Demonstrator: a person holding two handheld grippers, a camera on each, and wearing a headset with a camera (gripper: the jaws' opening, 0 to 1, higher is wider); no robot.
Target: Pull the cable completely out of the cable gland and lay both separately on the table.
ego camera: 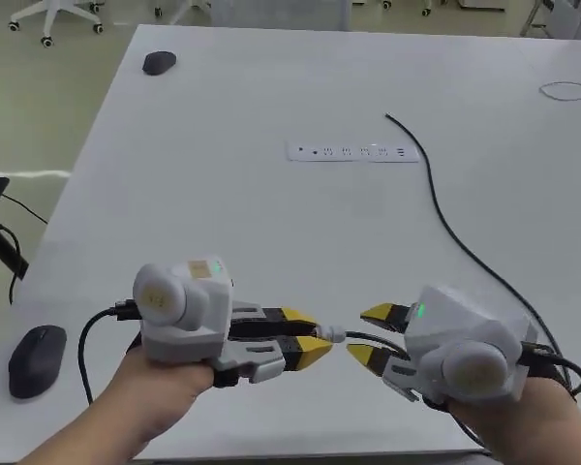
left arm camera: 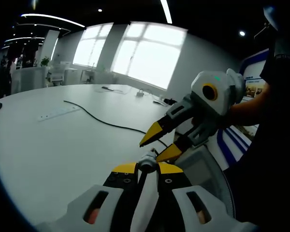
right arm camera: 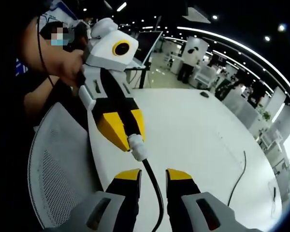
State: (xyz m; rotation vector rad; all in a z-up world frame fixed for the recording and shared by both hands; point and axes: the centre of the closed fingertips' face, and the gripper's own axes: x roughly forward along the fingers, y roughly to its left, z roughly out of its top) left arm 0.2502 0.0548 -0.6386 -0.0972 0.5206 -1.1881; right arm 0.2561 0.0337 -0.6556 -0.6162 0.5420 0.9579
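A small white-grey cable gland is pinched at the yellow tips of my left gripper, just above the table's near edge. In the left gripper view the gland sits between the left gripper's shut jaws. A thin black cable leaves the gland to the right and runs between the spread jaws of my right gripper. The right gripper view shows that cable passing through the right gripper, untouched by either jaw, with the gland and left gripper just ahead.
The white table carries a white power strip and a long black cord running back to the right. A dark mouse lies at the near left, another far left. A mesh chair stands below.
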